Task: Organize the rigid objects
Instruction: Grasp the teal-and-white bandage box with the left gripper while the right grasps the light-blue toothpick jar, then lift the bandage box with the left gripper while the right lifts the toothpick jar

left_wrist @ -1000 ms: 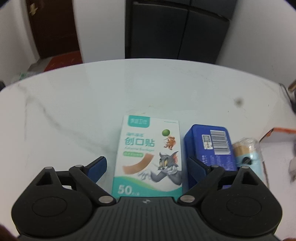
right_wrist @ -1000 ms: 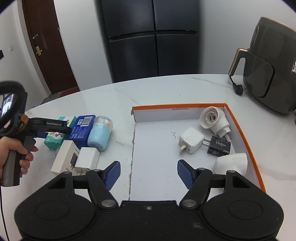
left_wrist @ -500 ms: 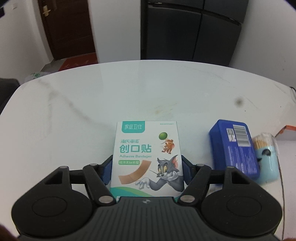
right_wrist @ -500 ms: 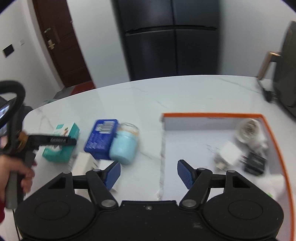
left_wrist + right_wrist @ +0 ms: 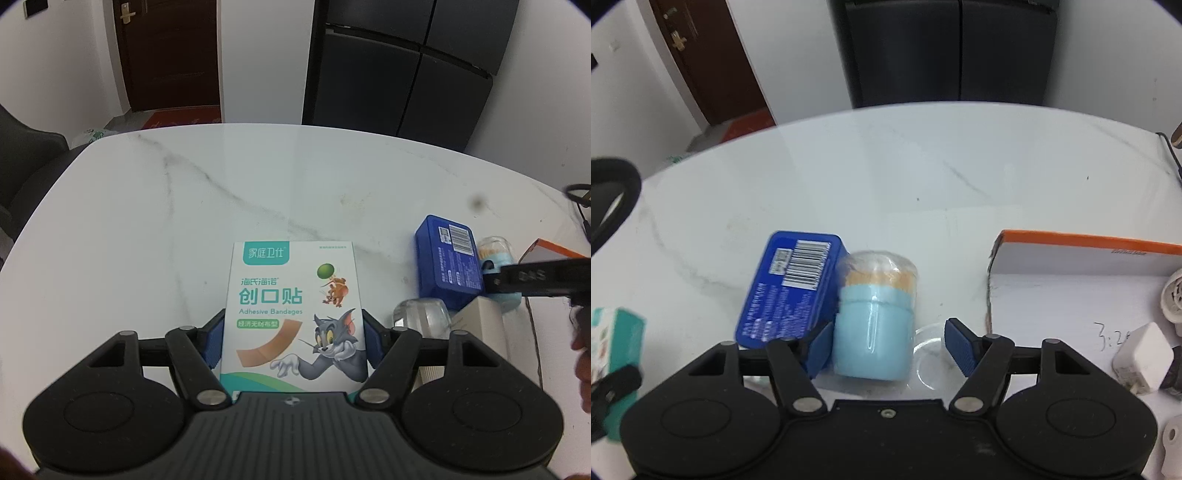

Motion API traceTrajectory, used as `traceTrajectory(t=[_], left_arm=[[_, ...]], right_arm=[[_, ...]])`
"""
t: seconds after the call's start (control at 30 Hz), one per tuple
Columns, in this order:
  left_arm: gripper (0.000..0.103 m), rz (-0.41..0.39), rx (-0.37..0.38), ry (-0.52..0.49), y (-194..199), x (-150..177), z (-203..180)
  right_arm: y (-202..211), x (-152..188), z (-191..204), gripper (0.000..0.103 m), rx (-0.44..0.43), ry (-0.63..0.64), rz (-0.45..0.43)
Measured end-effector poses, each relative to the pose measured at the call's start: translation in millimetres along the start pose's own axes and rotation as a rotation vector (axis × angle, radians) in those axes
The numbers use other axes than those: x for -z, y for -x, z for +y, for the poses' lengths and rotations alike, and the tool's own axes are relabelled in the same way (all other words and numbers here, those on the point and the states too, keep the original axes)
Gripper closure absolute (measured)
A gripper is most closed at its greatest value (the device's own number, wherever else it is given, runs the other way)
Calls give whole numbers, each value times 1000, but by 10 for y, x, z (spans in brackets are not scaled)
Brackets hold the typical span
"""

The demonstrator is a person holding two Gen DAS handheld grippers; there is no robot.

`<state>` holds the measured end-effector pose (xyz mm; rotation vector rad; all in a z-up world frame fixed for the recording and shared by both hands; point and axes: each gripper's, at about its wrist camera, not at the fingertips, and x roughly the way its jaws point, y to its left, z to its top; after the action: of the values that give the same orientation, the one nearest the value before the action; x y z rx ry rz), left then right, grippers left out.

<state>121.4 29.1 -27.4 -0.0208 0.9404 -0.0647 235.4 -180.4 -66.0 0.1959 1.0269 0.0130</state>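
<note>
My left gripper (image 5: 293, 341) is shut on a white and teal adhesive bandage box (image 5: 291, 314), its blue pads pressing both long sides. The box is held just over the marble table (image 5: 184, 221), left of a blue tin (image 5: 448, 266). In the right wrist view, a light-blue toothpick jar (image 5: 873, 321) lies on its side beside the blue tin (image 5: 794, 288). My right gripper (image 5: 890, 345) straddles the jar with its jaws closing. The left pad is at the jar's side, and the right pad still stands apart from it. One finger (image 5: 532, 277) of the right gripper shows in the left wrist view.
An orange-rimmed white box (image 5: 1089, 247) at the right holds white chargers (image 5: 1143, 356) and plugs. A clear glass (image 5: 421, 314) and a white carton (image 5: 484, 325) lie near the blue tin. A dark refrigerator (image 5: 399, 74) and a brown door (image 5: 166, 55) stand behind the table.
My left gripper closed on the bandage box and carried it left, away from the blue tin. My right gripper swung left from over the orange-rimmed box down to the toothpick jar, its jaws narrowing.
</note>
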Motion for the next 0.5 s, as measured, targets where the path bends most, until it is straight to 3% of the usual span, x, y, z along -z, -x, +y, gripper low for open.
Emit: traceTrajectory(t=[0.2,0.5], left_arm=[[32,10,4,19,-183,-111,91],[32,-6,1,19,-87,-158,12]], right_arm=[[-98,5,98,47,33,69,-28],[383,270,26,48,13,77,-103]])
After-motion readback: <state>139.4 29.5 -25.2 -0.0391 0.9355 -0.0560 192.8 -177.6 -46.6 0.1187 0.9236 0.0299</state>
